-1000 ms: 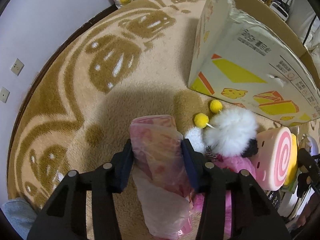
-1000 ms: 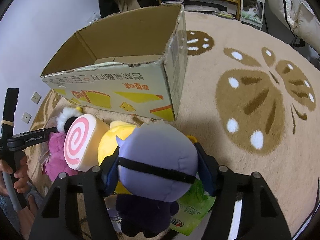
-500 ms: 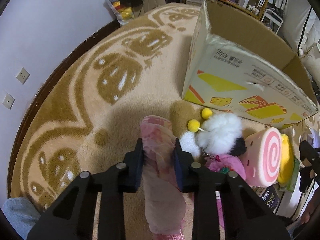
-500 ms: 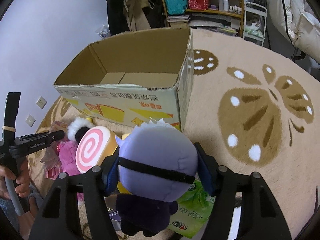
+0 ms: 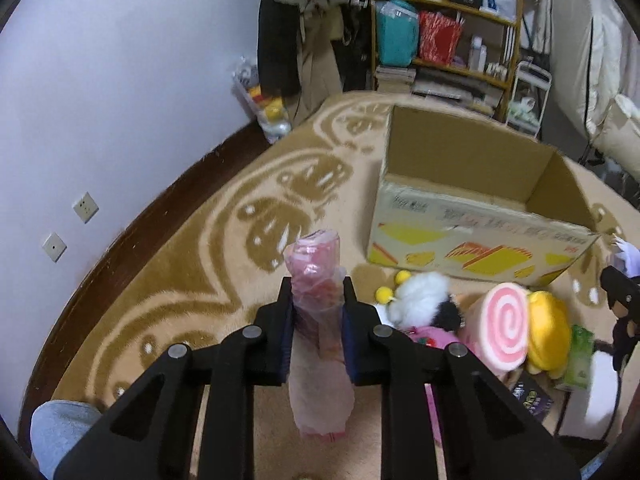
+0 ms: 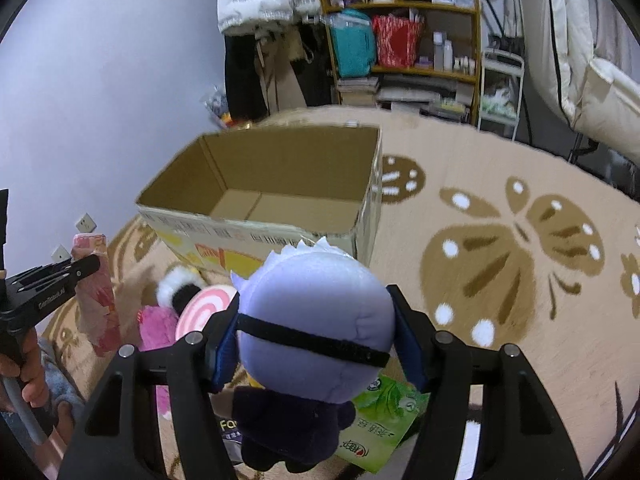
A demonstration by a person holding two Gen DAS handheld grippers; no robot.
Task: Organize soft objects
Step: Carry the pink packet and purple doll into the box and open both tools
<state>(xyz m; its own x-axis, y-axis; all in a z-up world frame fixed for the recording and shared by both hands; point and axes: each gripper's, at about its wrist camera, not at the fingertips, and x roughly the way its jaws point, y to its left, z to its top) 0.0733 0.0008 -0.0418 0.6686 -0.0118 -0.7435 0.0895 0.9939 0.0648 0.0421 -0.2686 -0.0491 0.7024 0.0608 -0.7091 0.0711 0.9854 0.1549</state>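
Note:
My left gripper (image 5: 317,300) is shut on a pink plastic-wrapped soft pack (image 5: 318,280) and holds it up above the rug; the pack also shows in the right wrist view (image 6: 94,296). My right gripper (image 6: 314,320) is shut on a lavender-headed plush doll (image 6: 316,308) with a black band, held above the rug. An open, empty cardboard box (image 5: 472,216) stands ahead; it also shows in the right wrist view (image 6: 256,236). On the rug lie a pink swirl roll plush (image 5: 502,326), a white fluffy plush (image 5: 418,296), a yellow plush (image 5: 548,332) and a pink plush (image 6: 154,326).
A green packet (image 6: 384,436) lies on the round beige rug (image 5: 200,272) under the doll. A shelf (image 6: 404,40) with bags and books and hanging clothes stand behind the box. The wall (image 5: 100,100) runs along the left.
Both grippers have risen with their loads. The left jaws have squeezed the pink pack narrower. The box interior has come into view.

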